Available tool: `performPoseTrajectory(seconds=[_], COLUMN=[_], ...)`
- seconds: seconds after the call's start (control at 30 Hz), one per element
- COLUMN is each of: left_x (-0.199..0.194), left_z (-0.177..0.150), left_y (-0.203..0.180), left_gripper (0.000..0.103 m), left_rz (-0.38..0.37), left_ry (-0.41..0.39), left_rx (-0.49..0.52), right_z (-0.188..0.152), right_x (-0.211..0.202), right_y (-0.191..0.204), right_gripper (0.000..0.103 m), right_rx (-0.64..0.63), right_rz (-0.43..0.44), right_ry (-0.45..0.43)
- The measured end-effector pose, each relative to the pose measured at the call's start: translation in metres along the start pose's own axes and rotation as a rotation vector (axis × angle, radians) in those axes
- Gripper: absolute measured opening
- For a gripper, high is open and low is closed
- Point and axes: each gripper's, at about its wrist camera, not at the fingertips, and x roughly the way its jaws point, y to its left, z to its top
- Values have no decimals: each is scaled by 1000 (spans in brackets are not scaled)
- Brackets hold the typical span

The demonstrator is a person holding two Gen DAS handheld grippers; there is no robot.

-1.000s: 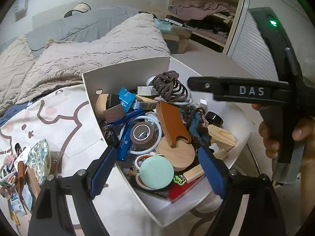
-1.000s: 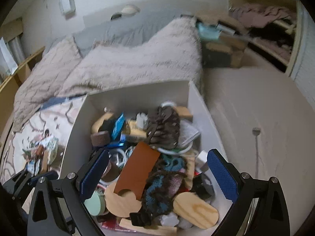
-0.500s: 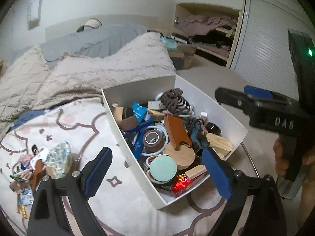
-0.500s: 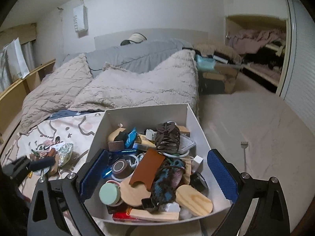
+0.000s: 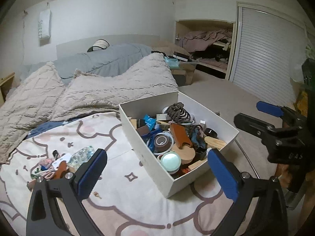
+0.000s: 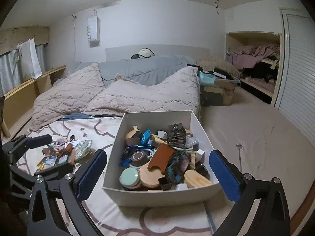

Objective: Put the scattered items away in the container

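Left wrist view: left gripper [image 5: 157, 169] gapes empty, leftover clutter pile [image 5: 59, 162] at its nine o'clock, nearer than the open right gripper [image 6: 158, 170] facing the white box [image 6: 157, 195]

White walls [image 6: 157, 19], rumpled bed [image 6: 122, 90], slatted closet door [image 6: 301, 74]
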Motion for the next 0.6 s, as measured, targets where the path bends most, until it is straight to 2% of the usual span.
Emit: performPoseTrajectory(seconds=[0.4, 0.6], left_x=[-42, -60], left_z=[-27, -40], left_y=[4, 2], left_gripper=[103, 103], left_rz=[58, 43], left_ry=[-35, -56], left_rx=[31, 30], right_z=[-27, -41], right_x=[-40, -54], right_y=[21, 30], right_gripper=[103, 103], right_rx=[18, 5], right_rz=[-21, -39], right_ry=[-49, -56])
